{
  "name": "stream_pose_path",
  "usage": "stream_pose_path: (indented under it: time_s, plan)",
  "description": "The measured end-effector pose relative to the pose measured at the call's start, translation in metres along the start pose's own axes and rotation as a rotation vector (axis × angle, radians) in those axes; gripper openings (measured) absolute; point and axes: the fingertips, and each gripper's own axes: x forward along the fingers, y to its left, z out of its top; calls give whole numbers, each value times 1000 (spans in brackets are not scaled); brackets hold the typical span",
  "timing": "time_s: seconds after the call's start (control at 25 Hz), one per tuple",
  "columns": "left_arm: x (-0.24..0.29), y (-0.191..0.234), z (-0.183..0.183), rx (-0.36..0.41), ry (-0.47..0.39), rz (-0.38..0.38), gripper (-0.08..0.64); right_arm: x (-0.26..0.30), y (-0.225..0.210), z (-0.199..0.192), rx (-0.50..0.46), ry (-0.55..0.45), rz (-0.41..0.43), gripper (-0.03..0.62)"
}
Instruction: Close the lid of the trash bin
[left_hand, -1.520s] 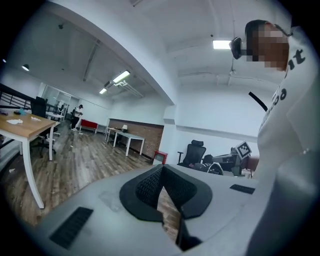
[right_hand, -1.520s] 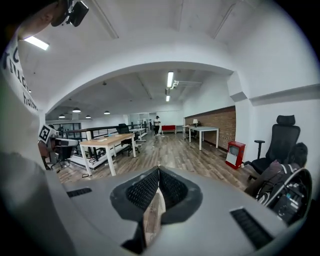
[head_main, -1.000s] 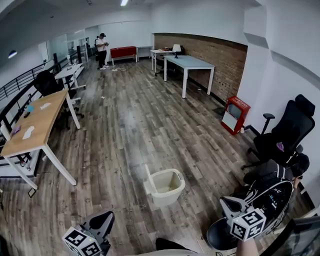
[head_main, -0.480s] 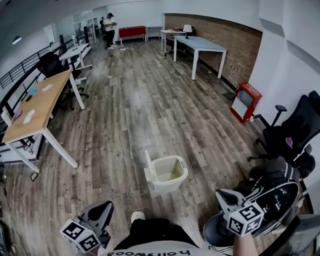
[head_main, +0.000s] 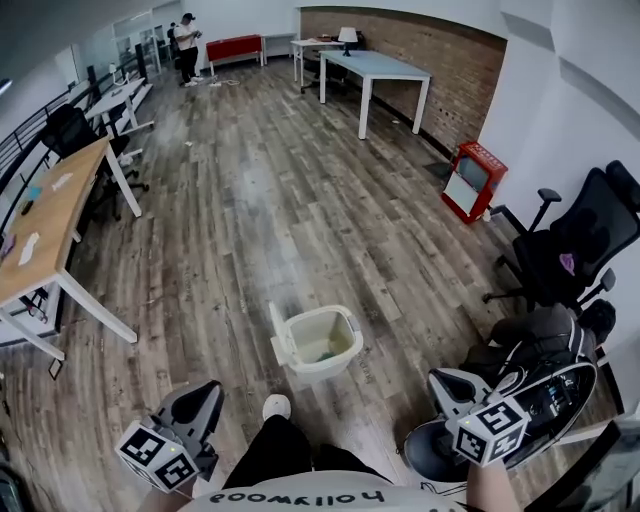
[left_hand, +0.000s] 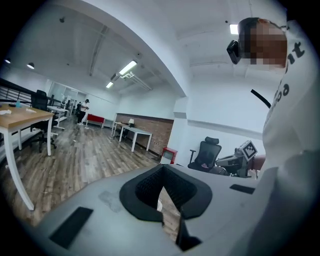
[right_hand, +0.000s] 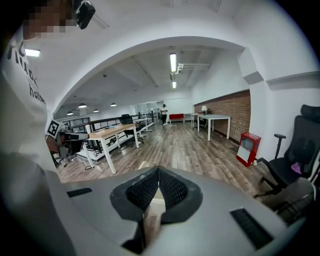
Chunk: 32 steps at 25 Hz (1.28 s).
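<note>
On the wood floor (head_main: 260, 230) the bin (head_main: 316, 373) stood before you, lid (head_main: 277, 328) raised, while your left gripper (head_main: 200, 398) and right gripper (head_main: 443, 386) hung closed and empty, apart from it.

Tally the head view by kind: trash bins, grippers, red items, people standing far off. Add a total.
Trash bins: 1, the trash bin
Grippers: 2, the left gripper and the right gripper
Red items: 2, the red box by the wall and the red bench at the far end
People standing far off: 1, the person
Total: 6
</note>
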Motion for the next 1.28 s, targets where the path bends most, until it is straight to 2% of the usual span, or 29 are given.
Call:
stream_pose_path:
  time_s: [0.12,0.36,0.64,1.04,1.28]
  plan:
    - [20,18,7,11,21,-24,5,23,1,7,16,21,-1,11]
    - [50,65,8,-51,83,-48,5,79,7,25,23,67,5,11]
    - [92,109,8,-82,156,-123,5,150,16,40,58,114,15,11]
    - [135,174,49,-73,155,-176,5,213,18,69,98,123,-22,11]
    - [151,207,66,-57,145,-197,5,240,22,91,53,125,-47,11]
